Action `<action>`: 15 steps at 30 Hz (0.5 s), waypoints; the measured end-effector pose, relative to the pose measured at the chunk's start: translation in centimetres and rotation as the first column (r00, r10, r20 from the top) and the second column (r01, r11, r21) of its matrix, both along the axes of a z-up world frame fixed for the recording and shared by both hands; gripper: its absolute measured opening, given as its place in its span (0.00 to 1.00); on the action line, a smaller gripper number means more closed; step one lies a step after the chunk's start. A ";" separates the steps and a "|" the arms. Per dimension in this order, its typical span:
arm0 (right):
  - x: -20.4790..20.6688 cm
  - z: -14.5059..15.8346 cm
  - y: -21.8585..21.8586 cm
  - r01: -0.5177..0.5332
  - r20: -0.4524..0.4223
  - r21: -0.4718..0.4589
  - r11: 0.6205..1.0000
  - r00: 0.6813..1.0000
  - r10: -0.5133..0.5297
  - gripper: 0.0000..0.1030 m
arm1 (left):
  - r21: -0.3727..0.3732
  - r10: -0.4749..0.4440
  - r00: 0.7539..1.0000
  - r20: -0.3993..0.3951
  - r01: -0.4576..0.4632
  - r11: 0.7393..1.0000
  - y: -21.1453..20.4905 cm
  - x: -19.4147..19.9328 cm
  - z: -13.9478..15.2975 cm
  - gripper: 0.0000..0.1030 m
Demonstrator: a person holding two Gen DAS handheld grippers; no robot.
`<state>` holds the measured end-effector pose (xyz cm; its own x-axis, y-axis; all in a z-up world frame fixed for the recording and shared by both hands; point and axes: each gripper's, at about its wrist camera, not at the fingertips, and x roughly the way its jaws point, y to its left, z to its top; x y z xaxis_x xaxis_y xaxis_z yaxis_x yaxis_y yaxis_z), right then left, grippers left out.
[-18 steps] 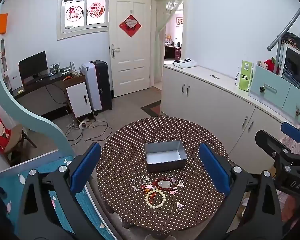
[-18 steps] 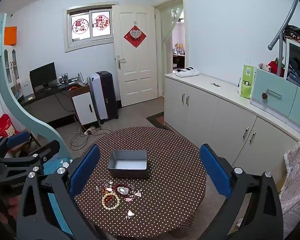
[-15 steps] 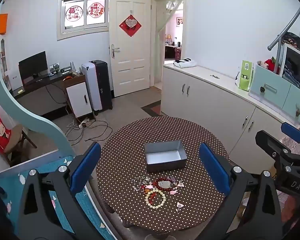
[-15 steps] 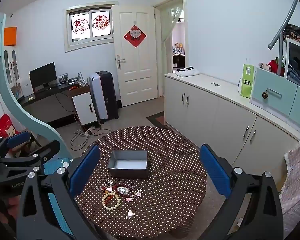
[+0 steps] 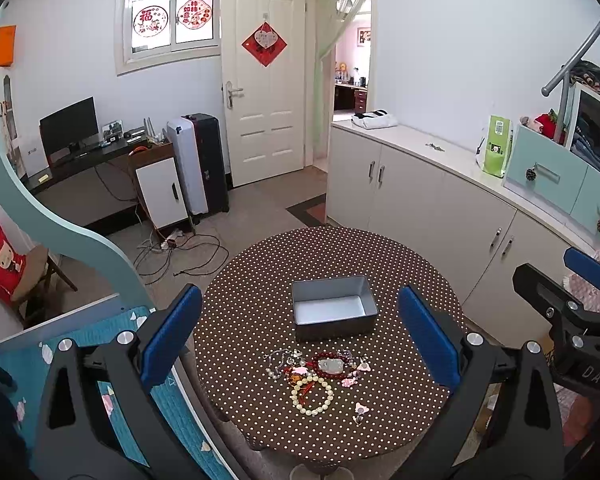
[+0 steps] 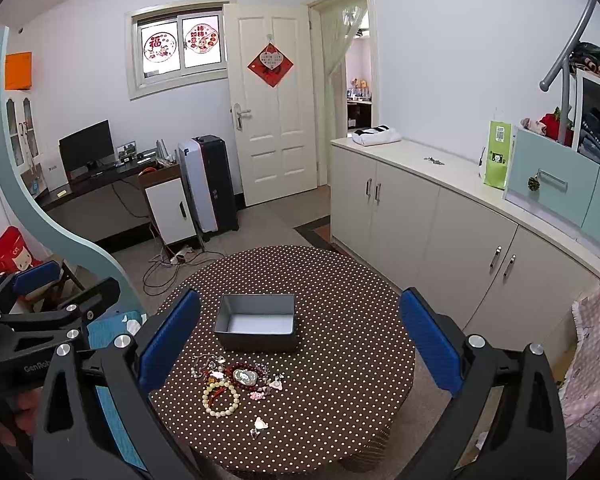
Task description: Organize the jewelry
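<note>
A round table with a brown polka-dot cloth (image 5: 260, 280) (image 6: 340, 300) carries an empty grey metal box (image 5: 333, 312) (image 6: 257, 322). In front of the box lies a heap of jewelry (image 5: 320, 368) (image 6: 240, 376): a cream bead bracelet (image 5: 312, 394) (image 6: 221, 399), a dark red bead bracelet, a silvery chain and small pink pieces. A small loose piece (image 5: 359, 408) (image 6: 259, 426) lies nearer the table's edge. My left gripper (image 5: 300, 338) and right gripper (image 6: 298, 340) hover above and short of the table, both open, nothing between their blue pads.
White cabinets (image 5: 420, 184) line the right wall, with a green bag (image 5: 497, 146) and teal drawers on top. A teal curved bed frame (image 5: 60, 224) stands left. Cables lie on the floor (image 5: 180, 248) beyond the table, before a desk and a suitcase.
</note>
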<state>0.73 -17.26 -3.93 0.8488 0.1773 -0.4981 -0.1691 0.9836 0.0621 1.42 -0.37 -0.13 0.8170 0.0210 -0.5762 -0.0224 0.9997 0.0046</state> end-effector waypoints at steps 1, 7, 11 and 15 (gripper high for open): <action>0.0 0.0 0.0 -0.002 -0.002 0.000 1.000 1.000 0.002 0.93 | 0.000 0.001 1.000 -0.002 -0.001 1.000 0.0 0.1 0.0 0.95; 0.4 -0.1 -0.4 0.000 -0.008 0.000 1.000 1.000 0.000 0.93 | 0.007 0.000 1.000 -0.005 0.000 1.000 -0.3 0.4 -0.1 0.95; 0.6 -0.2 -0.7 0.000 -0.019 0.005 1.000 1.000 0.000 0.93 | 0.007 0.000 1.000 -0.007 0.000 1.000 -0.2 0.4 -0.3 0.95; 0.7 -0.2 -0.9 -0.003 -0.021 0.005 1.000 1.000 0.003 0.93 | 0.006 -0.002 1.000 -0.006 0.002 1.000 -0.2 0.4 -0.4 0.95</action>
<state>1.43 -18.11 -4.17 0.8377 0.1823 -0.5147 -0.1707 0.9828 0.0703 1.82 -0.59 -0.52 0.8136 0.0226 -0.5809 -0.0205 0.9997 0.0102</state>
